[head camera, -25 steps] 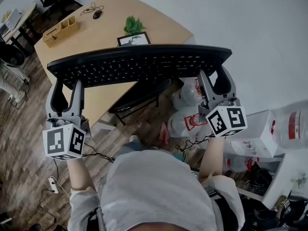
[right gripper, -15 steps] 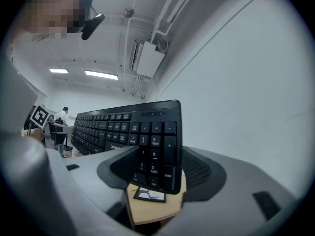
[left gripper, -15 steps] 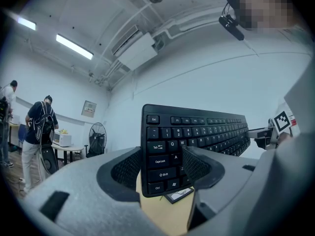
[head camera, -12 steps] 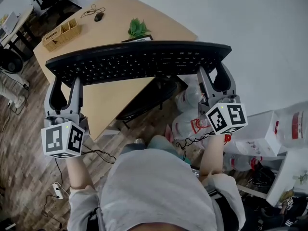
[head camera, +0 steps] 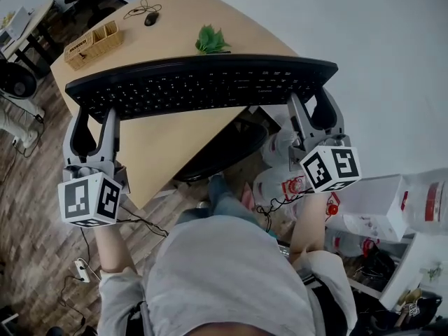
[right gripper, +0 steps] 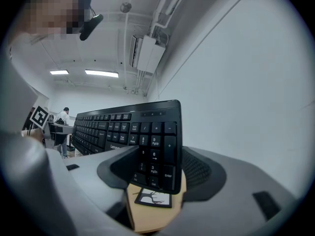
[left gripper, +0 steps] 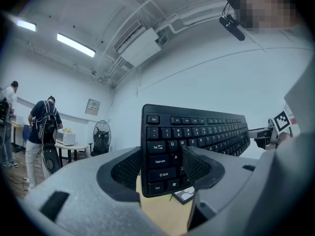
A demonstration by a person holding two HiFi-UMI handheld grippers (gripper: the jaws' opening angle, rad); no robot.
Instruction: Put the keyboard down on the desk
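A long black keyboard (head camera: 203, 86) hangs level in the air above the near corner of the light wooden desk (head camera: 164, 142). My left gripper (head camera: 94, 114) is shut on its left end, my right gripper (head camera: 313, 110) on its right end. In the left gripper view the keyboard (left gripper: 197, 132) stands between the pads by the Shift and Ctrl keys, with the gripper (left gripper: 162, 166) clamped on it. The right gripper view shows the number-pad end of the keyboard (right gripper: 128, 127) in that gripper (right gripper: 157, 168). Desk wood shows below the jaws in both gripper views.
On the desk are a green plant (head camera: 212, 40), a wooden organiser (head camera: 94, 42), a mouse (head camera: 150, 18) and a small framed picture (right gripper: 153, 198). White plastic bags (head camera: 283, 184) and boxes (head camera: 371, 205) lie on the floor at right. A fan (head camera: 14, 82) stands at left.
The desk has slid nearer under the keyboard, and the framed picture is now hidden beneath it in the head view. Both grippers keep the same hold on the keyboard's ends.
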